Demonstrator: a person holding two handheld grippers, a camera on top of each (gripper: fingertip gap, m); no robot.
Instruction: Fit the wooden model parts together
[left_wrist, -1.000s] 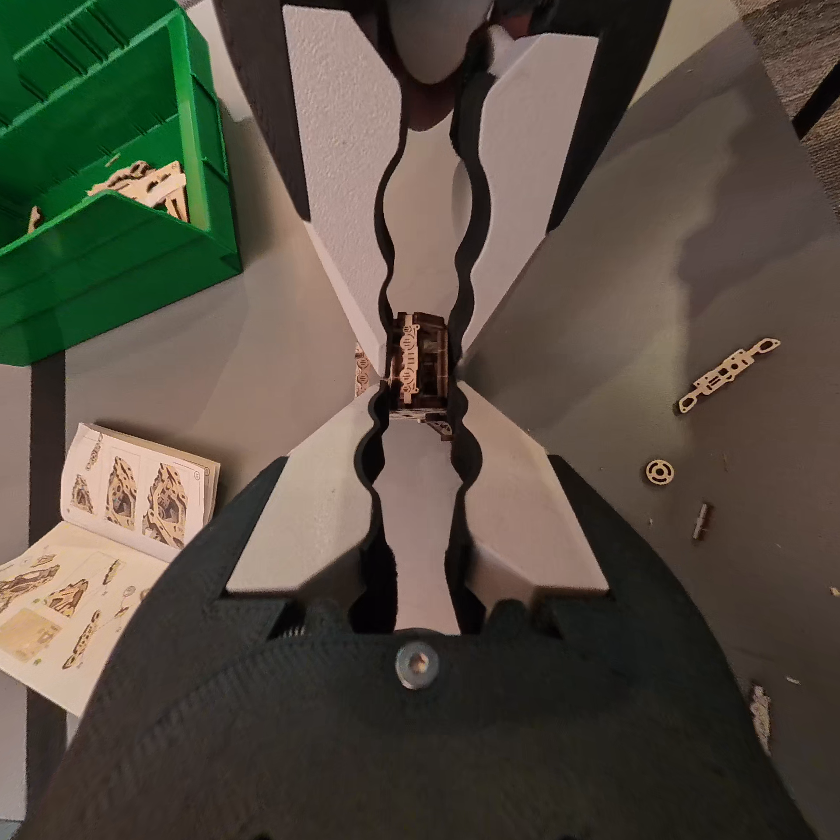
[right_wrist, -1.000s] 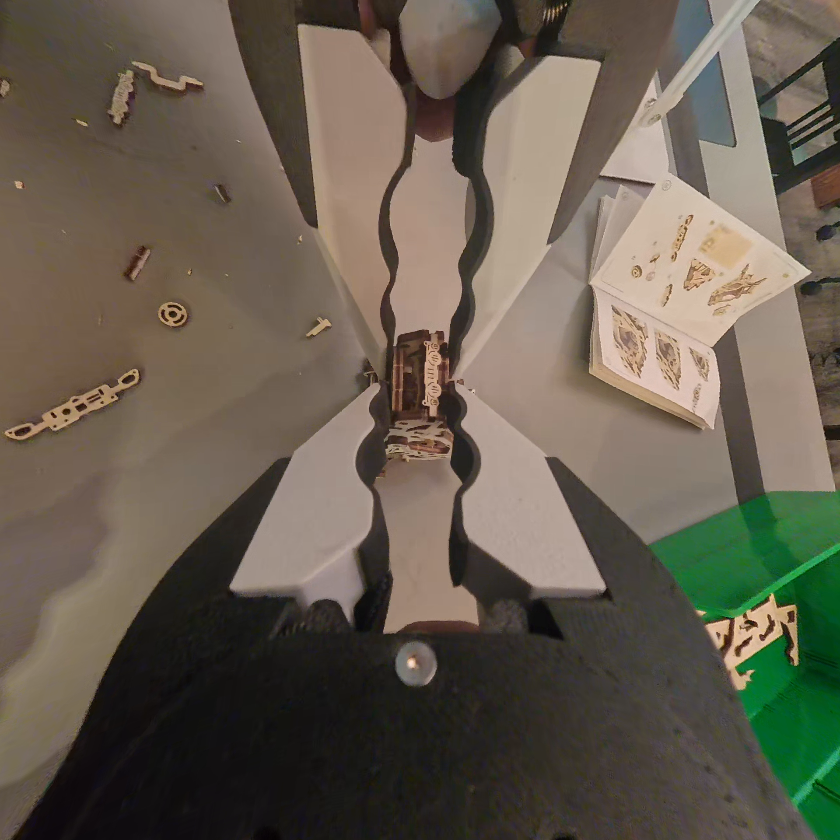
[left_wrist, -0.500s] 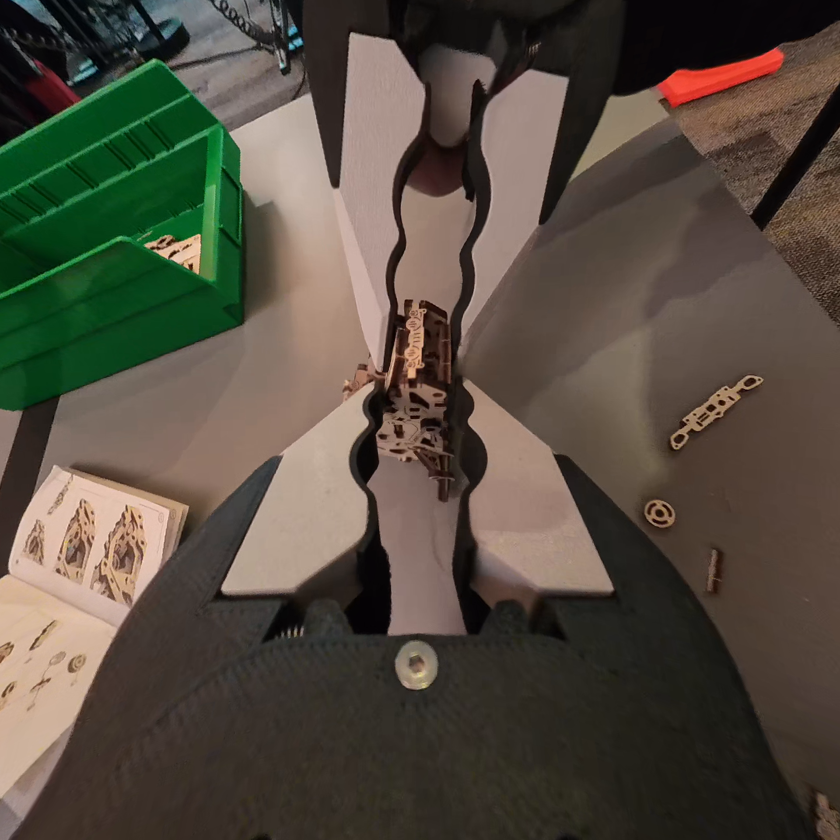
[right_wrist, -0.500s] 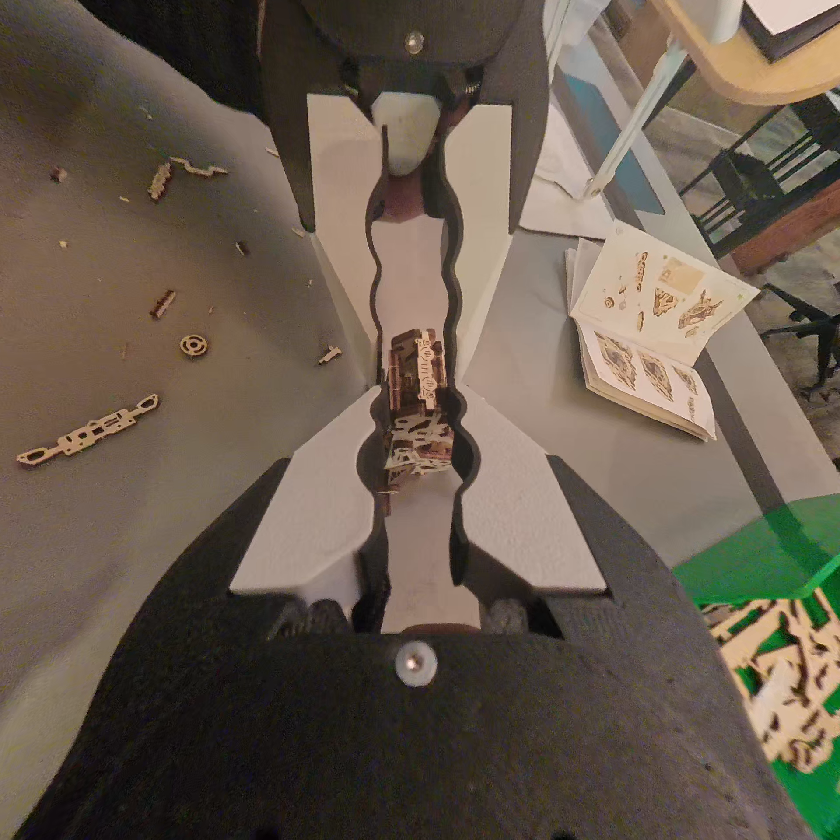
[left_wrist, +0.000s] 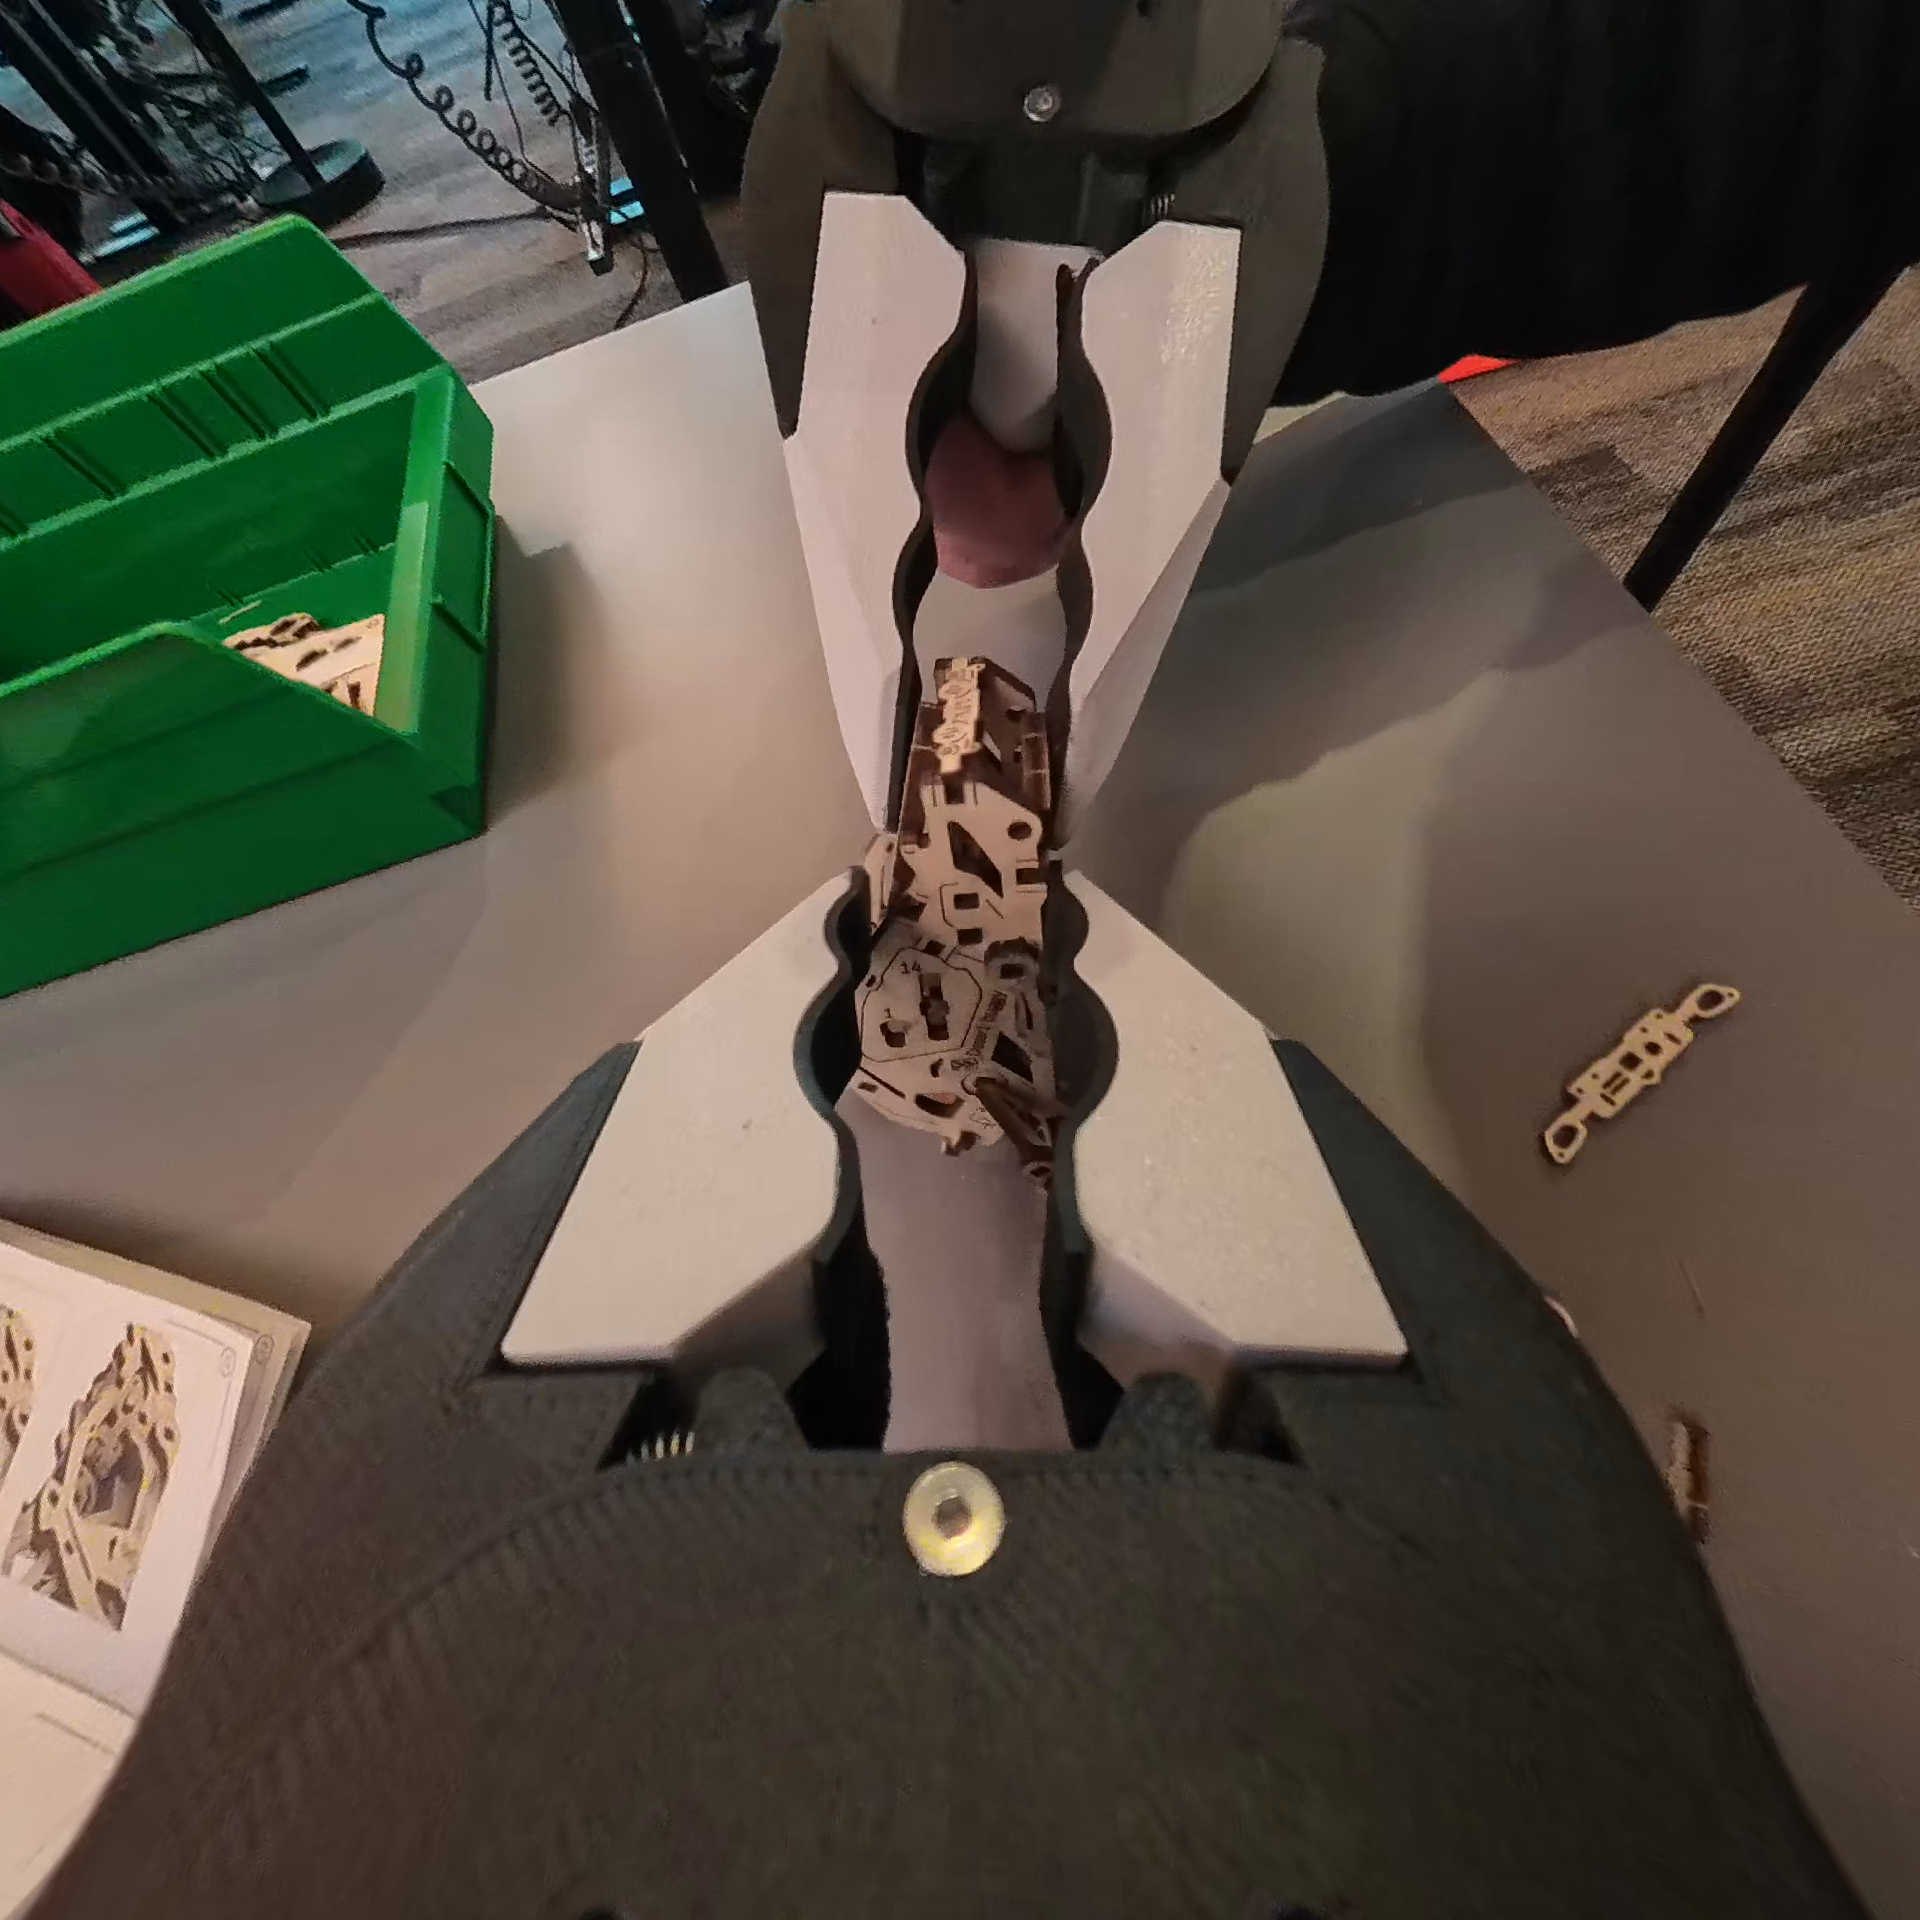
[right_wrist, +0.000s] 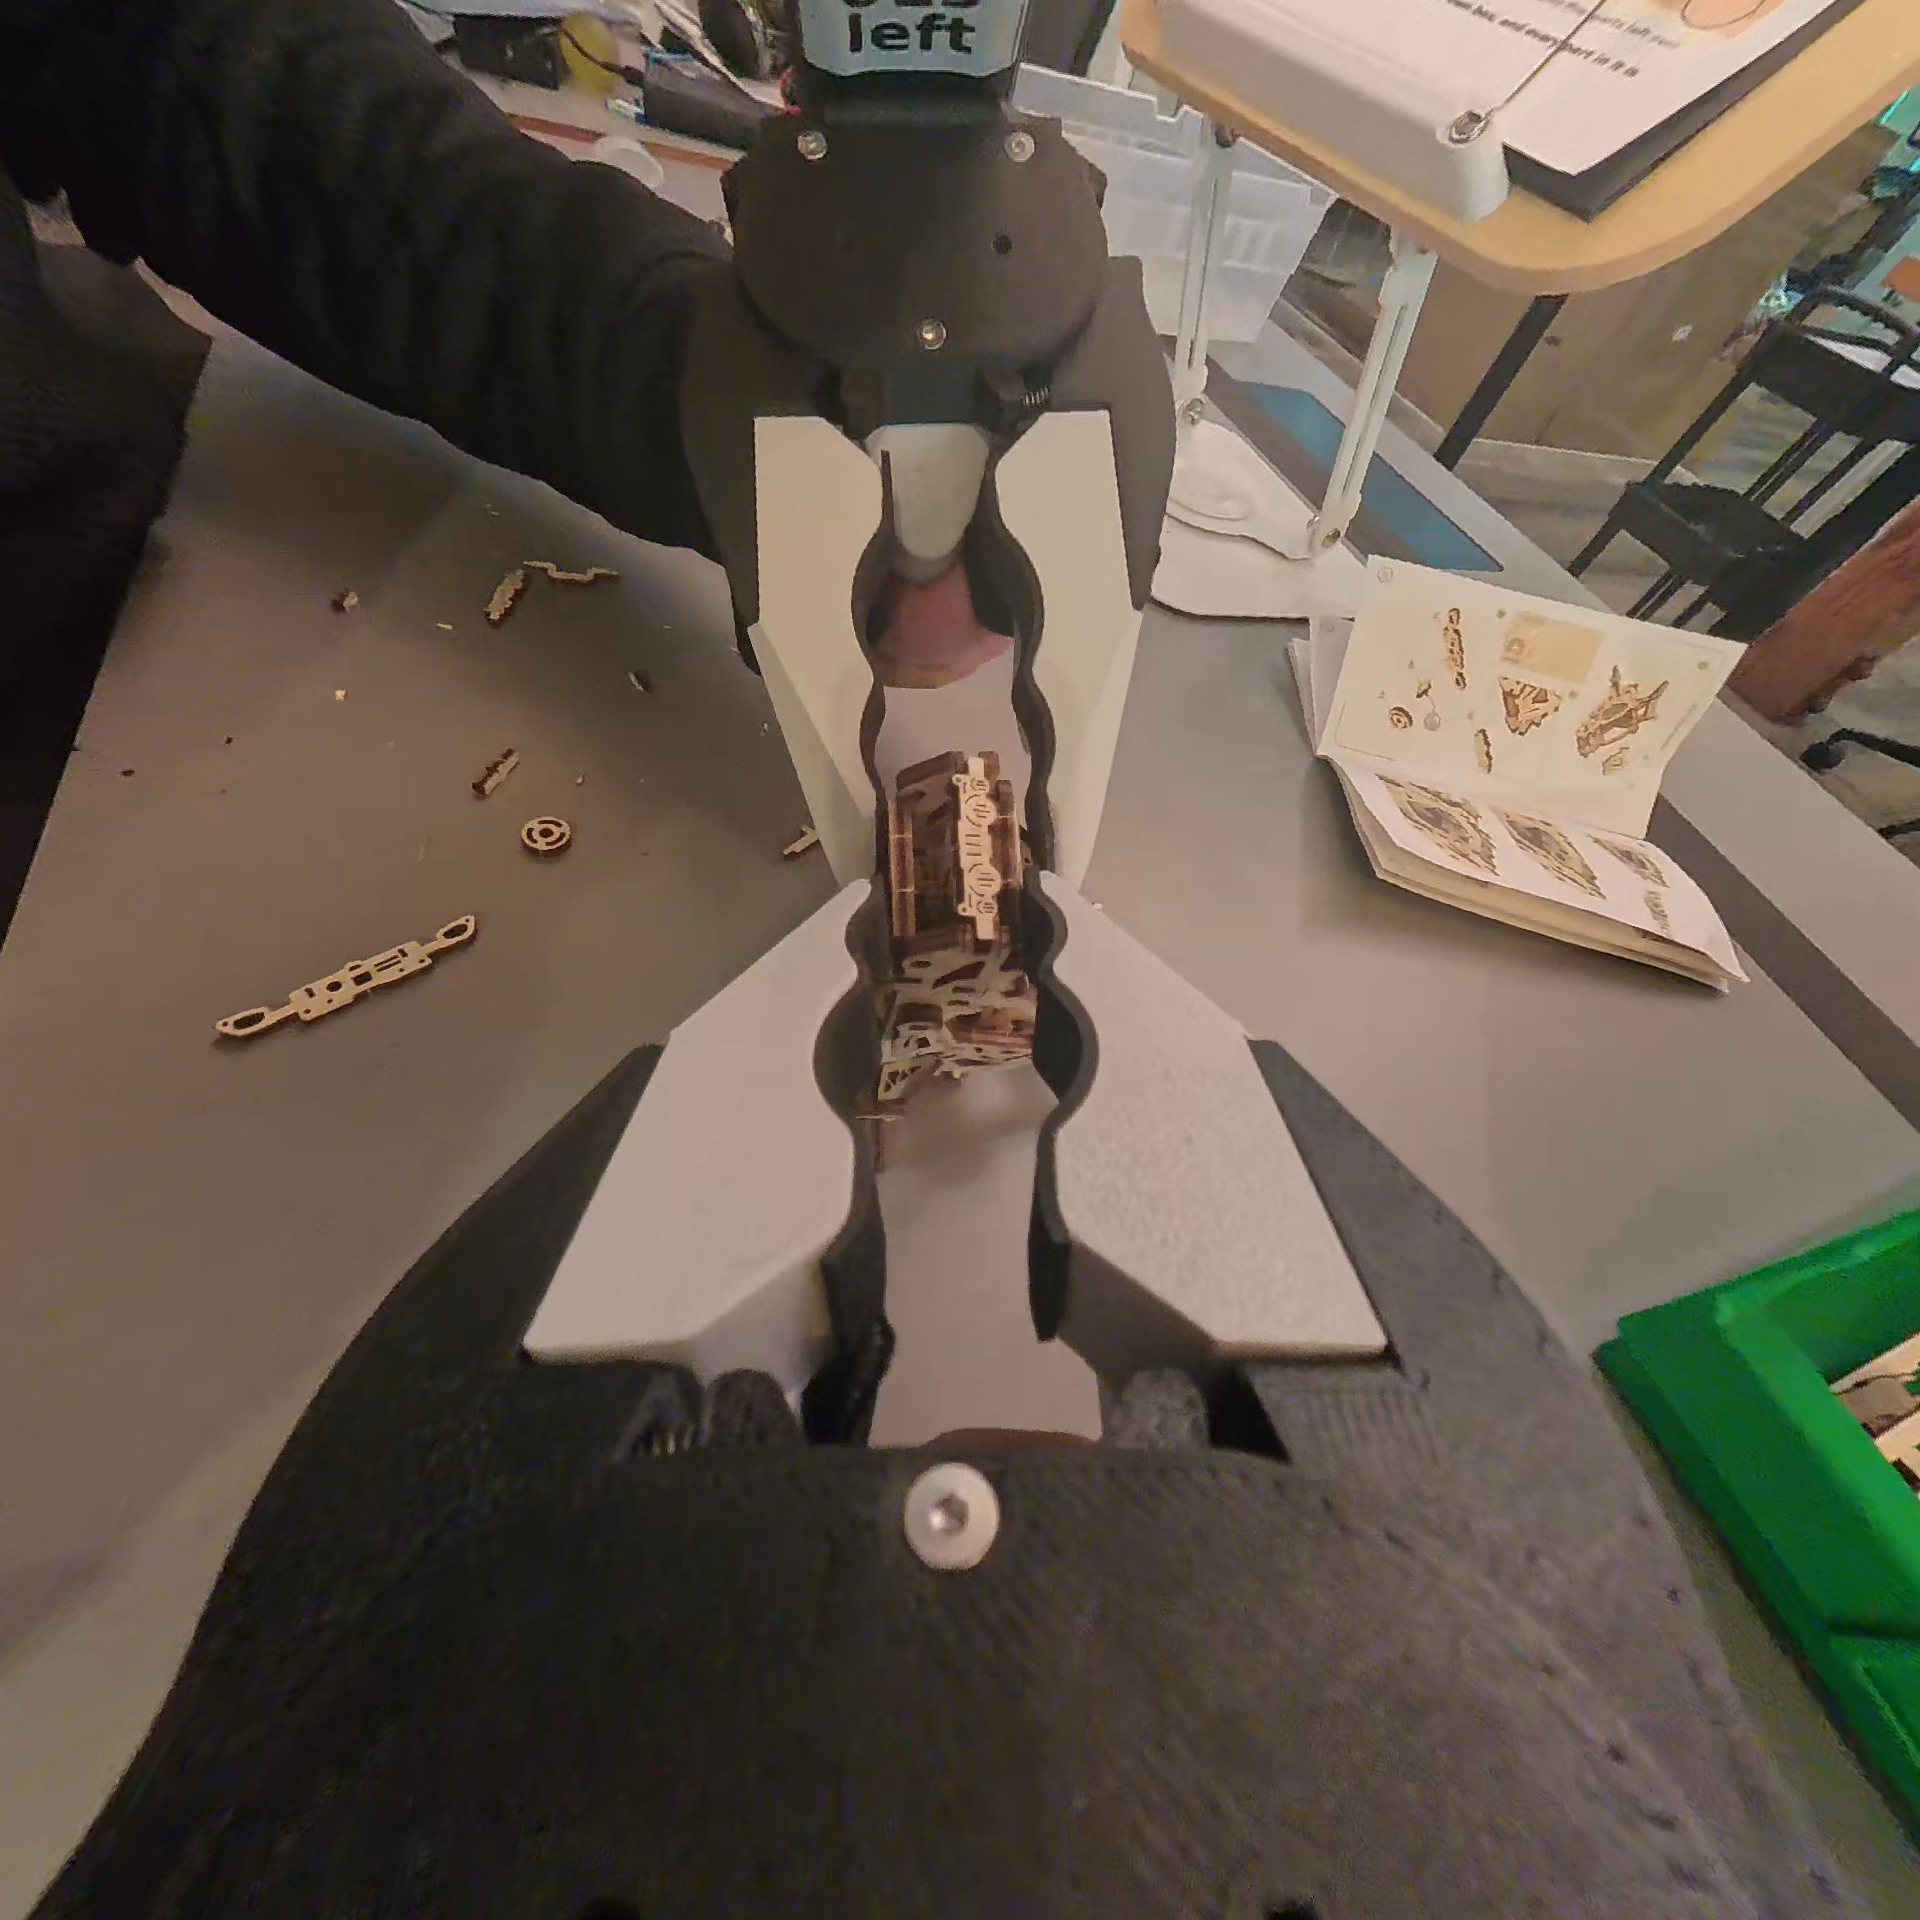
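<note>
A small wooden model (left_wrist: 961, 997) of pale laser-cut plates with a dark block on top is held above the grey table (left_wrist: 1455, 831). My left gripper (left_wrist: 961, 894) is shut on its near end. My right gripper (left_wrist: 977, 821) comes in from the far side, tip to tip with the left, and is shut on the dark block end. In the right wrist view the same model (right_wrist: 956, 935) sits between my right gripper (right_wrist: 956, 888) and the facing left gripper (right_wrist: 951, 862). A pale slotted strip lies along the block's top. The model's lower side is hidden.
Loose parts lie on the table: a long flat strip (right_wrist: 348, 977), a ring (right_wrist: 548, 834) and small bits (right_wrist: 497, 771). A green bin (left_wrist: 208, 675) holds wooden sheets. An open booklet (right_wrist: 1507, 790) lies nearby. A black sleeve (right_wrist: 364, 260) reaches in behind the left gripper. Only a small space, under 4 cm, lies between the two pairs of fingers.
Both grippers have tilted up from looking straight down to a more level pose, keeping hold of the model. More of the model's pale plates now shows between the fingers.
</note>
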